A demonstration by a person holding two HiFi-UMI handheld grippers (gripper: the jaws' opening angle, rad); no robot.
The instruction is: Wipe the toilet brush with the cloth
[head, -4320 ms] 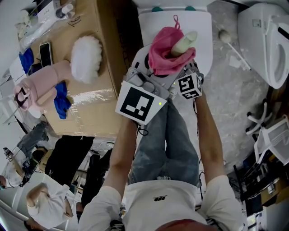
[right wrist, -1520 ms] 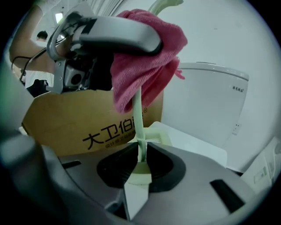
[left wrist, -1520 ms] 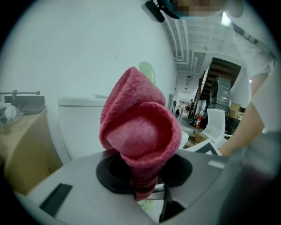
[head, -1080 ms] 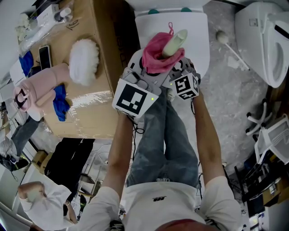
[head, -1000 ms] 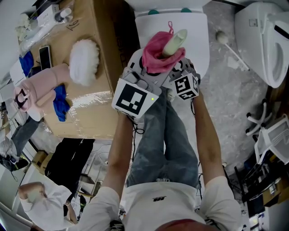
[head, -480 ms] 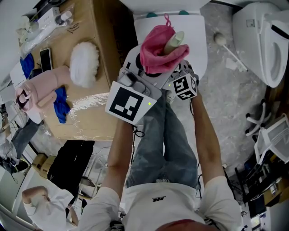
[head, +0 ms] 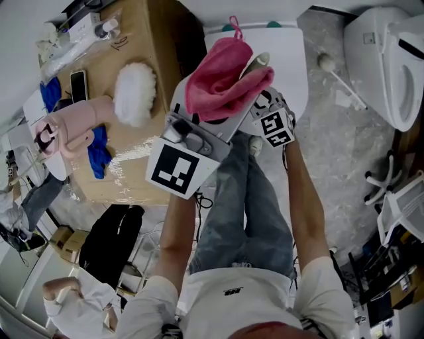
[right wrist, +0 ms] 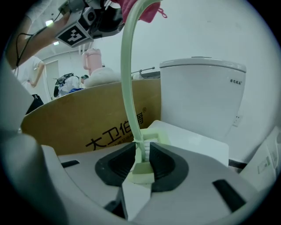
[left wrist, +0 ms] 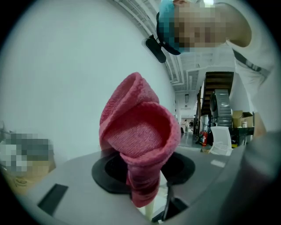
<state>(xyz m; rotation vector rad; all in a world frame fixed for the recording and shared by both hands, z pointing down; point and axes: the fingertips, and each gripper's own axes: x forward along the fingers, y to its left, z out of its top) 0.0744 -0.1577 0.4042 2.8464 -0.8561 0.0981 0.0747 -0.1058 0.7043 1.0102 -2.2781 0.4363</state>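
Observation:
My left gripper is shut on a pink cloth, bunched around the top of the toilet brush's pale green handle. In the left gripper view the cloth fills the space between the jaws, with a bit of pale handle under it. My right gripper holds the brush low down. In the right gripper view the handle rises from between the pads up to the cloth. The right jaws are opening, with the pads still against the handle.
A white toilet stands below the grippers; its tank is close behind the brush. At left, a cardboard box carries a white fluffy duster, a pink bottle and a phone. Another brush lies on the floor.
My left gripper has risen with the pink cloth, sliding up the handle toward the camera. The right gripper and the brush's lower end have stayed put.

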